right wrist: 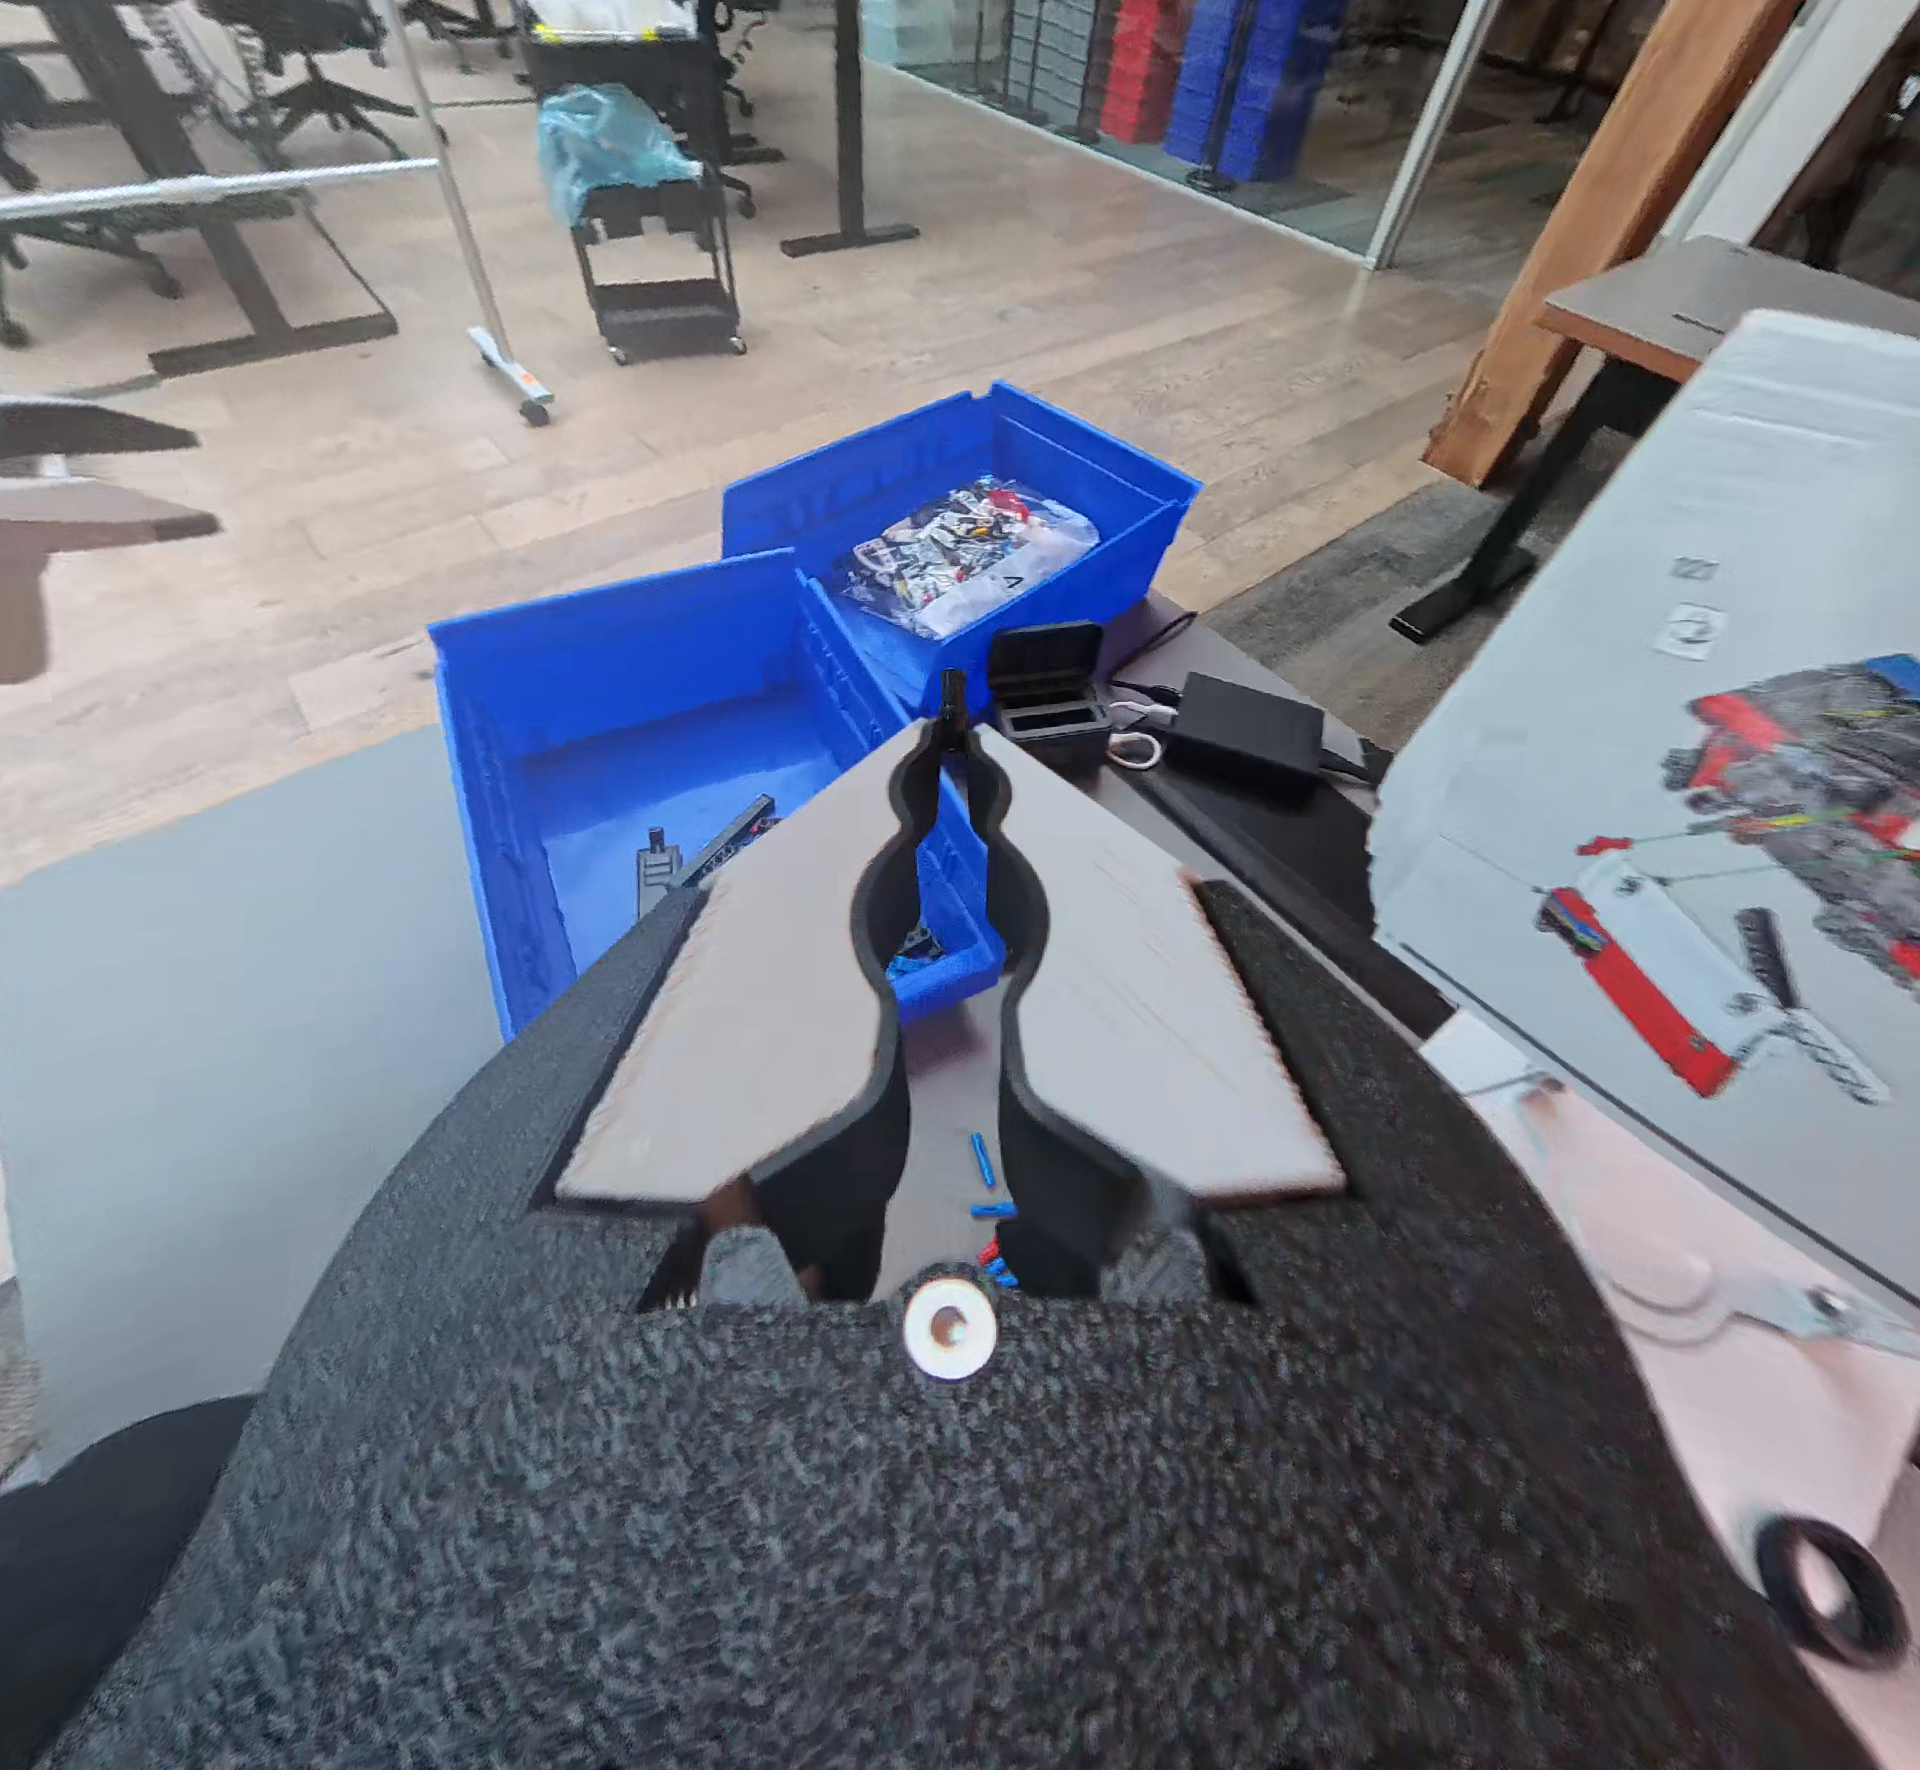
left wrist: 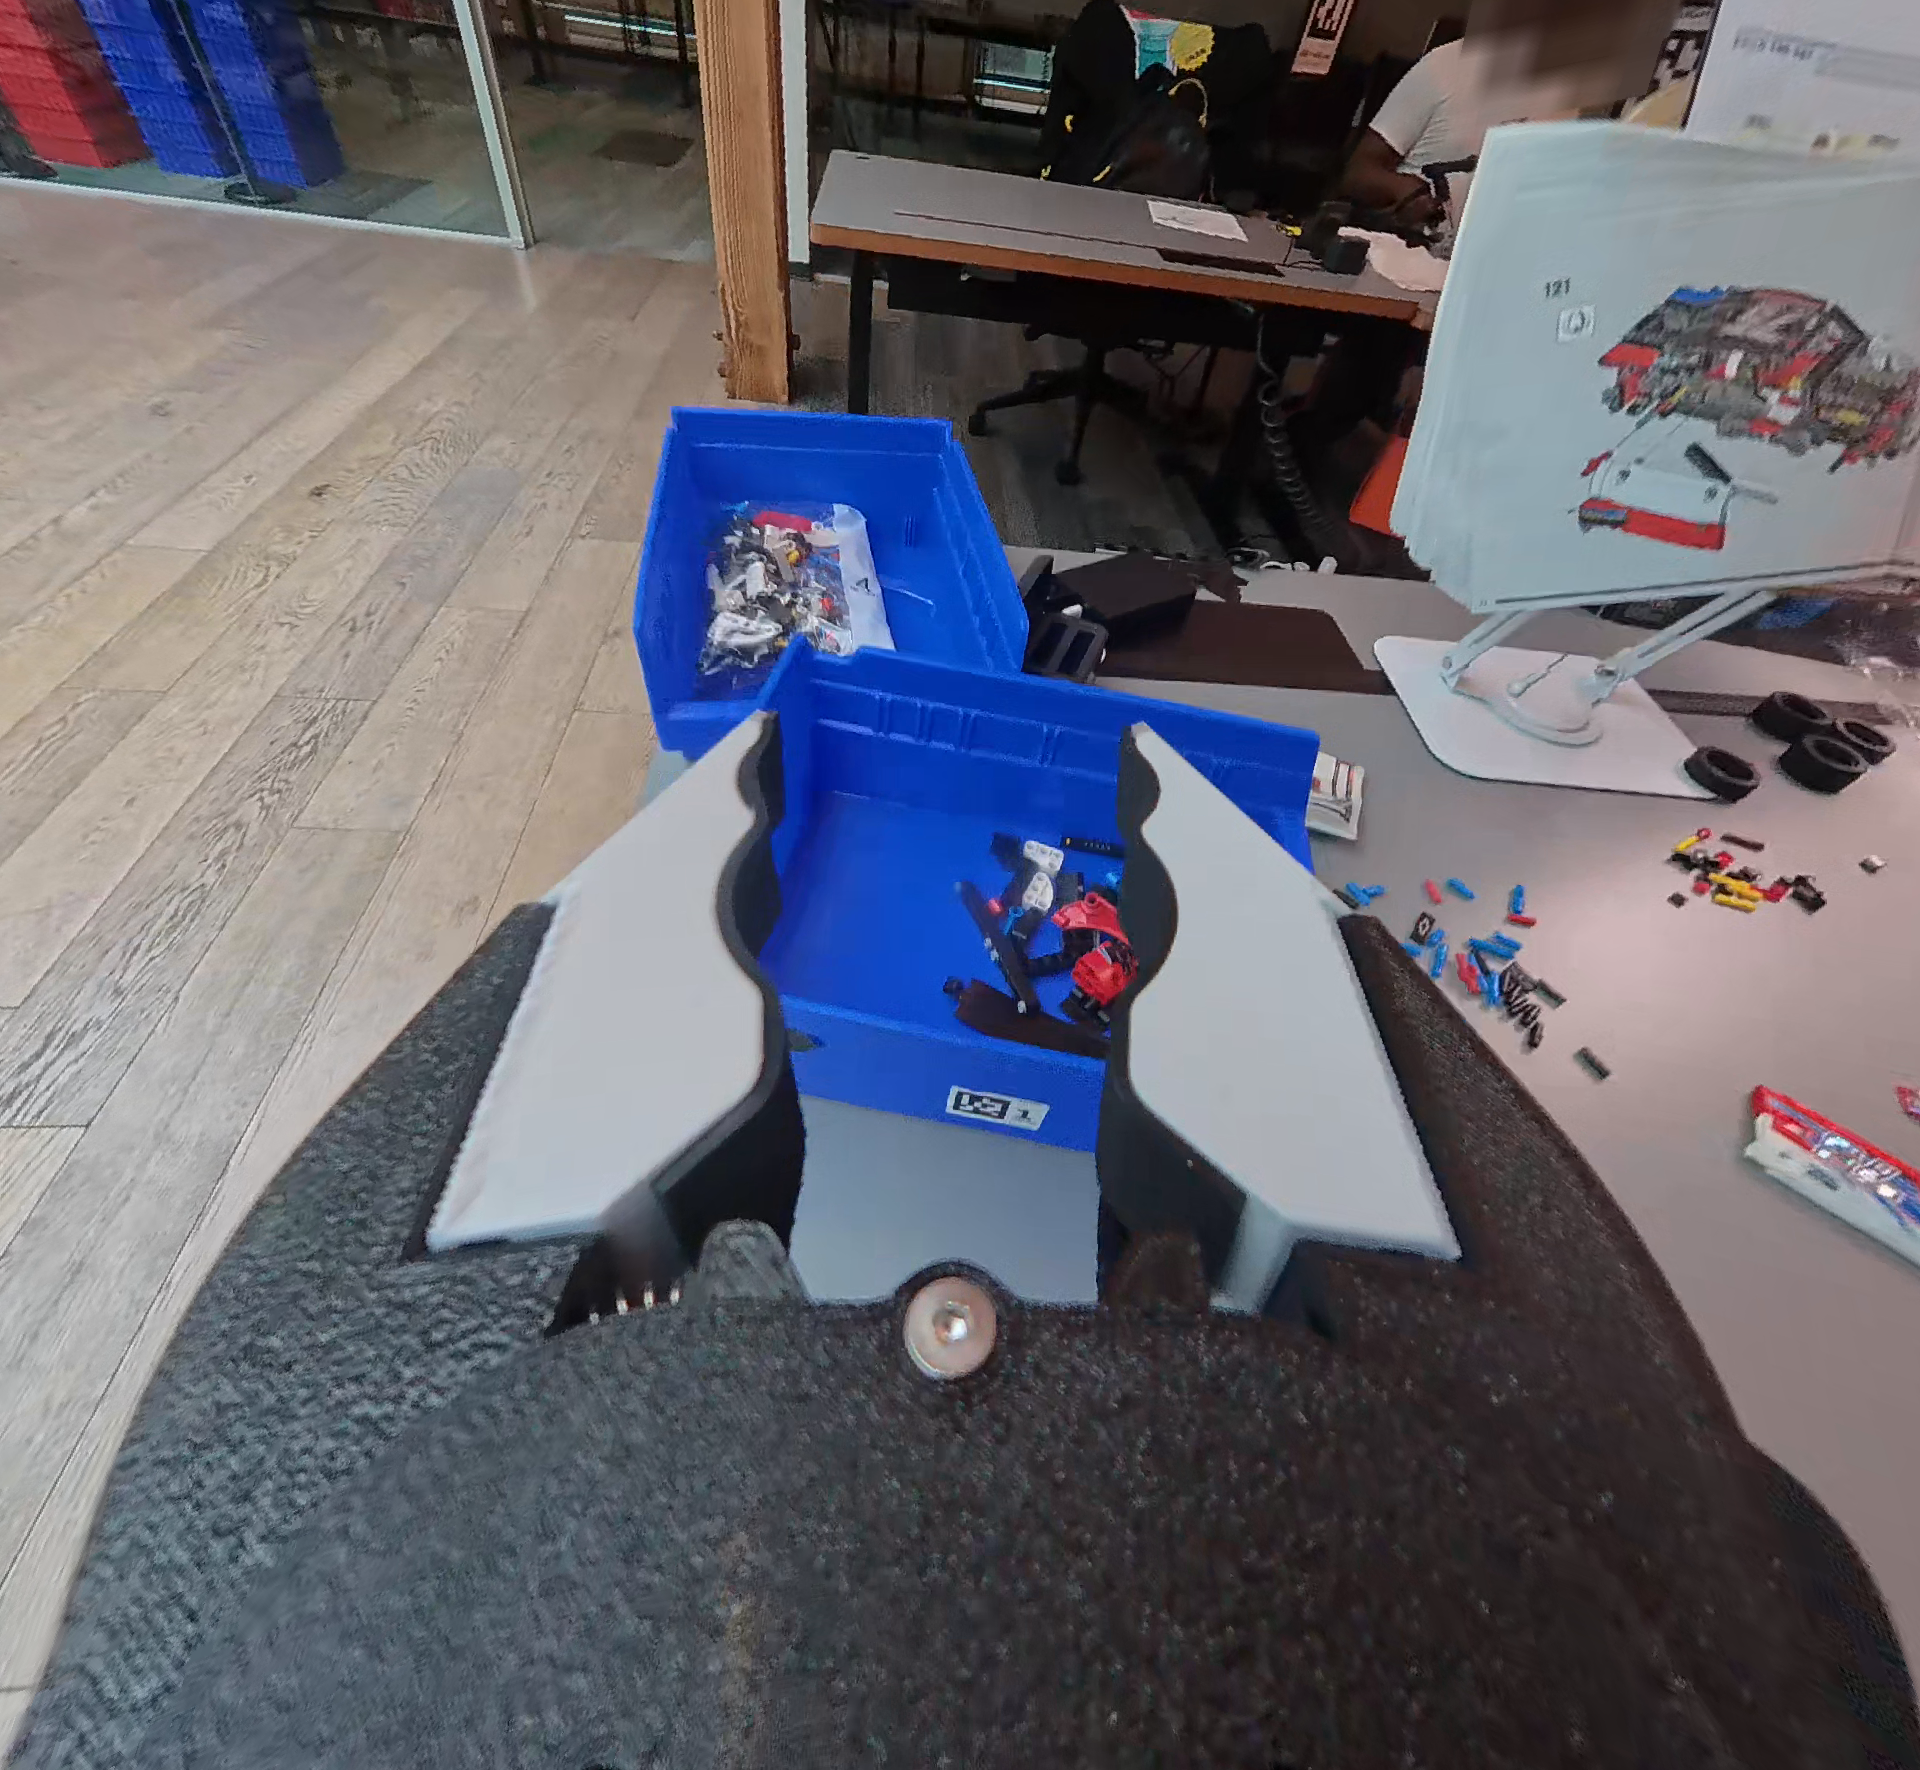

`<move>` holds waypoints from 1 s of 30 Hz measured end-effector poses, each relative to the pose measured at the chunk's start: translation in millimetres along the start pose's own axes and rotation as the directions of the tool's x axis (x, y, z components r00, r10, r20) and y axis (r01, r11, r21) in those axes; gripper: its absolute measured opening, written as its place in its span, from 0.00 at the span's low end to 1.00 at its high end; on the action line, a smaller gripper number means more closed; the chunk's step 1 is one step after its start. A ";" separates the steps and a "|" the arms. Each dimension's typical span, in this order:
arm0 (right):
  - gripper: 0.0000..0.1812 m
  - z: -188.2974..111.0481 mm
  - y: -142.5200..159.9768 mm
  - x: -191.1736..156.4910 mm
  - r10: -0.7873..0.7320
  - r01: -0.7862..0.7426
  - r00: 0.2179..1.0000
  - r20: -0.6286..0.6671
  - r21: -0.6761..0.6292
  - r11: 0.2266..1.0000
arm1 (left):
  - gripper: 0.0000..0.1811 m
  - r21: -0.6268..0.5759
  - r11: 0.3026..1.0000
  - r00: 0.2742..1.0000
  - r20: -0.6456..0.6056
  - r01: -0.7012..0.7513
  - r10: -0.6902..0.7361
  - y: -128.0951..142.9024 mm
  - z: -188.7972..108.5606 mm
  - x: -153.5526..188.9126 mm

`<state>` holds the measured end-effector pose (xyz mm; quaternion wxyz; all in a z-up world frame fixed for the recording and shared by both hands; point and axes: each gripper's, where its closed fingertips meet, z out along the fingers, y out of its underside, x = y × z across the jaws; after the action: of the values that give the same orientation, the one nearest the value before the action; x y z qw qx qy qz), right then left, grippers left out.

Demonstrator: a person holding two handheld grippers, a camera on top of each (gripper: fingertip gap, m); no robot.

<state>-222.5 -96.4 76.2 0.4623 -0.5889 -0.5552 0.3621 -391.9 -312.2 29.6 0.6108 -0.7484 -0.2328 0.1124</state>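
Observation:
My left gripper (left wrist: 951,733) is open and empty, held above the near blue bin (left wrist: 883,1045), which holds several loose building pieces (left wrist: 1049,931), red, black and white. My right gripper (right wrist: 951,733) is shut on a small black pin (right wrist: 952,697) that sticks up past its fingertips, held over the right wall of the same near blue bin (right wrist: 582,754). A second blue bin (left wrist: 935,515) behind it holds a clear bag of pieces (left wrist: 790,593); the bin (right wrist: 1122,536) and bag (right wrist: 966,557) also show in the right wrist view.
An open instruction booklet (left wrist: 1683,370) stands on a white stand (left wrist: 1538,681) at the right. Small black tyres (left wrist: 1808,744) and scattered small pieces (left wrist: 1496,951) lie on the grey table (left wrist: 1662,1149). A black case (right wrist: 1044,692) and charger (right wrist: 1247,733) sit behind the bins. The tips of one gripper are about 30 cm away from the tips of the other.

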 end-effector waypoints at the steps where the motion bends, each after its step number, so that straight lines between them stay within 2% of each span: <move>1: 0.02 5.6 16.4 -9.9 -0.031 0.031 0.999 0.034 0.012 0.999 | 0.34 0.010 1.000 1.000 -0.012 -0.005 0.006 22.0 6.3 1.5; 4: 0.02 11.6 75.3 -30.7 -0.087 0.081 0.988 0.130 0.055 0.995 | 0.34 0.065 0.998 0.999 -0.052 0.018 -0.015 77.3 21.5 7.1; 6: 0.02 6.4 110.8 -38.7 -0.057 0.043 0.979 0.194 0.076 0.996 | 0.35 0.121 0.990 0.996 -0.073 0.067 -0.058 96.6 20.2 12.6; 8: 0.02 -11.3 131.3 -42.8 -0.075 0.042 0.972 0.224 0.149 0.988 | 0.35 0.162 0.981 0.994 -0.059 0.104 -0.096 109.3 5.8 20.1; 10: 0.02 -40.9 147.0 -45.5 -0.097 0.041 0.966 0.238 0.228 0.973 | 0.37 0.155 0.982 0.995 -0.010 0.104 -0.104 126.8 -18.7 32.2; 13: 0.02 -95.2 168.4 -48.8 -0.125 0.048 0.964 0.234 0.308 0.950 | 0.37 0.173 0.982 0.993 0.070 0.082 -0.095 145.5 -73.1 66.0; 16: 0.02 -140.6 194.1 -49.8 -0.067 0.019 0.975 0.211 0.221 0.975 | 0.37 0.115 0.984 0.987 0.077 0.135 -0.144 165.7 -129.5 113.5; 18: 0.02 -171.7 195.2 -54.9 -0.055 0.004 0.971 0.232 0.215 0.977 | 0.37 0.101 0.988 0.992 0.041 0.115 -0.119 163.9 -162.7 144.8; 20: 0.02 -198.1 192.0 -57.1 -0.063 0.010 0.975 0.212 0.244 0.970 | 0.38 0.093 0.995 0.999 0.041 0.026 -0.030 160.1 -188.3 167.0; 24: 0.02 -239.3 202.1 -64.0 0.013 -0.060 0.983 0.184 0.256 0.965 | 0.38 0.141 0.990 0.999 0.017 -0.030 0.028 149.3 -224.1 209.7; 27: 0.02 -263.0 211.9 -58.9 0.021 -0.057 0.990 0.142 0.255 0.965 | 0.38 0.143 0.986 0.997 0.017 -0.082 0.081 147.7 -231.2 230.9; 30: 0.02 -283.1 221.7 -39.3 -0.004 -0.011 0.998 0.059 0.259 0.966 | 0.38 0.143 0.985 0.996 0.013 -0.092 0.091 149.2 -218.5 238.7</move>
<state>109.5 -165.8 -49.3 0.5179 -0.5134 -0.5156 0.4498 -54.6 -406.3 -36.9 0.6565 -0.7121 -0.1911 0.1591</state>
